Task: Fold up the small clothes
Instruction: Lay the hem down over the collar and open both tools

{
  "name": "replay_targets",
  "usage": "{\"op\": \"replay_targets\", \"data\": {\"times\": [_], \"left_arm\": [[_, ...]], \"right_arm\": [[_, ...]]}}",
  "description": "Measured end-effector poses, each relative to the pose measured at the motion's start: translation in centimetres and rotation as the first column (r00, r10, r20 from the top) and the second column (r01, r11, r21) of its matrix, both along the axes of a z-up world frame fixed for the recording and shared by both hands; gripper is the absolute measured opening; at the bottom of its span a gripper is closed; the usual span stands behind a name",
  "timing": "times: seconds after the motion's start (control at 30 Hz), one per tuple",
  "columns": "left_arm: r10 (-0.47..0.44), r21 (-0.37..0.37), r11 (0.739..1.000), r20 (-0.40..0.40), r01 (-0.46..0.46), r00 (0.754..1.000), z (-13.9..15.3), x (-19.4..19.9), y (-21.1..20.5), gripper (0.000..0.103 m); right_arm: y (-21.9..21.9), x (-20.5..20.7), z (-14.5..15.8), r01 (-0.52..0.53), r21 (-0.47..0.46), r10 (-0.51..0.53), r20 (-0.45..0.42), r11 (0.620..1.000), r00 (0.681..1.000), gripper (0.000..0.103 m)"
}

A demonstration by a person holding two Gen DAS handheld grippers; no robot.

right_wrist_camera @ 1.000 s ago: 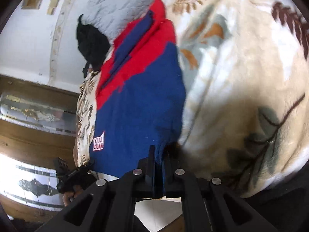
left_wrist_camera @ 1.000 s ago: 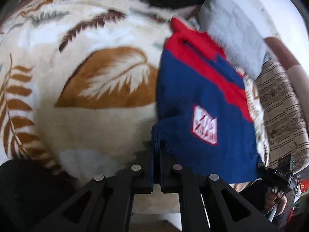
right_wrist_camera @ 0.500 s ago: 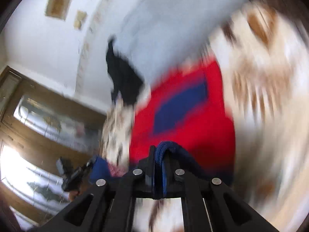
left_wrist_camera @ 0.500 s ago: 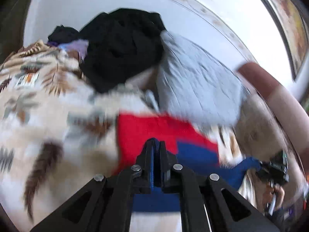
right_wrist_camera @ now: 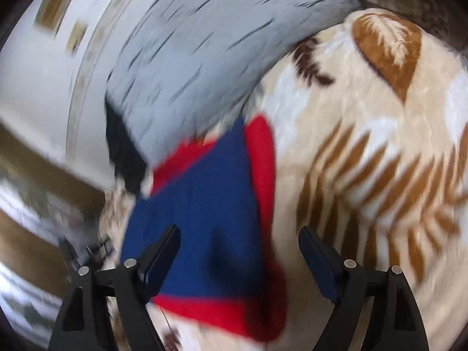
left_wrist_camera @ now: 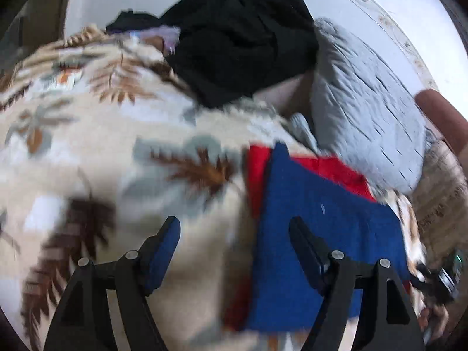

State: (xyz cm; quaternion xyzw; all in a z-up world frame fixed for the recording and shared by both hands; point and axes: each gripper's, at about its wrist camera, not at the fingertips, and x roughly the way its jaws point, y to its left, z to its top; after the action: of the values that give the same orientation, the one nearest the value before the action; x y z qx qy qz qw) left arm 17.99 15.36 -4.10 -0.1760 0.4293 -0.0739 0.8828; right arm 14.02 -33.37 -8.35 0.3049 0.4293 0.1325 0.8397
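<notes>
A small blue and red knitted sweater (left_wrist_camera: 316, 228) lies folded over on the leaf-patterned blanket (left_wrist_camera: 96, 158), its blue half laid across the red. My left gripper (left_wrist_camera: 234, 228) hovers over the sweater's left edge, jaws opening, no cloth between the pads. In the right wrist view the same sweater (right_wrist_camera: 210, 210) lies under my right gripper (right_wrist_camera: 237, 237), whose jaws are also opening wide above the blue cloth without pinching it. Both views are blurred by motion.
A heap of black clothes (left_wrist_camera: 242, 38) sits at the far side of the blanket. A grey quilted pillow (left_wrist_camera: 368, 117) leans beside it, also in the right wrist view as the pillow (right_wrist_camera: 204, 58). White wall behind.
Both grippers carried the sweater's near hem away over the garment, folding blue onto red, then let go. Both went from shut on the hem to open.
</notes>
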Motion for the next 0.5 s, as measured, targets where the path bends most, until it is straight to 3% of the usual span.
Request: {"op": "replay_targets", "data": {"times": [0.13,0.23,0.27,0.3,0.33,0.37,0.43,0.5], "left_arm": [[-0.117,-0.002,0.993,-0.043,0.117,0.992,-1.5,-1.0,-2.4,0.077],[-0.111,0.052,0.992,-0.134,0.119,0.985,-3.9,0.2,-4.7,0.077],[-0.106,0.125,0.985,-0.114,0.120,0.988,-3.8,0.5,-5.6,0.068],[-0.111,0.170,0.977,-0.121,0.130,0.986,-3.7,0.8,-6.4,0.053],[-0.123,0.163,0.976,-0.145,0.147,0.982,-3.7,1.3,-6.9,0.029],[-0.117,0.142,0.980,-0.171,0.142,0.978,-3.6,1.7,-7.1,0.013],[-0.102,0.119,0.985,-0.197,0.127,0.975,-2.0,2.2,-7.3,0.012],[-0.114,0.131,0.982,-0.154,0.134,0.982,0.8,1.4,-7.4,0.011]], "right_arm": [[2.5,1.8,-0.7,-0.079,-0.100,0.076,-0.034,0.992,0.997,0.084],[3.9,3.3,-2.0,-0.089,-0.163,0.076,-0.087,0.982,0.993,0.080],[4.6,3.5,-1.5,-0.100,-0.185,0.082,-0.102,0.978,0.991,0.070],[4.8,3.8,-1.5,-0.115,-0.181,0.093,-0.128,0.977,0.987,0.021],[4.9,4.0,-1.6,-0.123,-0.166,0.096,-0.161,0.978,0.982,0.022],[5.1,4.4,-1.8,-0.129,-0.176,0.094,-0.194,0.976,0.977,0.022],[5.1,4.9,-1.4,-0.136,-0.189,0.092,-0.228,0.972,0.969,0.021],[4.8,4.5,0.2,-0.134,-0.184,0.093,-0.214,0.974,0.972,0.020]]}}
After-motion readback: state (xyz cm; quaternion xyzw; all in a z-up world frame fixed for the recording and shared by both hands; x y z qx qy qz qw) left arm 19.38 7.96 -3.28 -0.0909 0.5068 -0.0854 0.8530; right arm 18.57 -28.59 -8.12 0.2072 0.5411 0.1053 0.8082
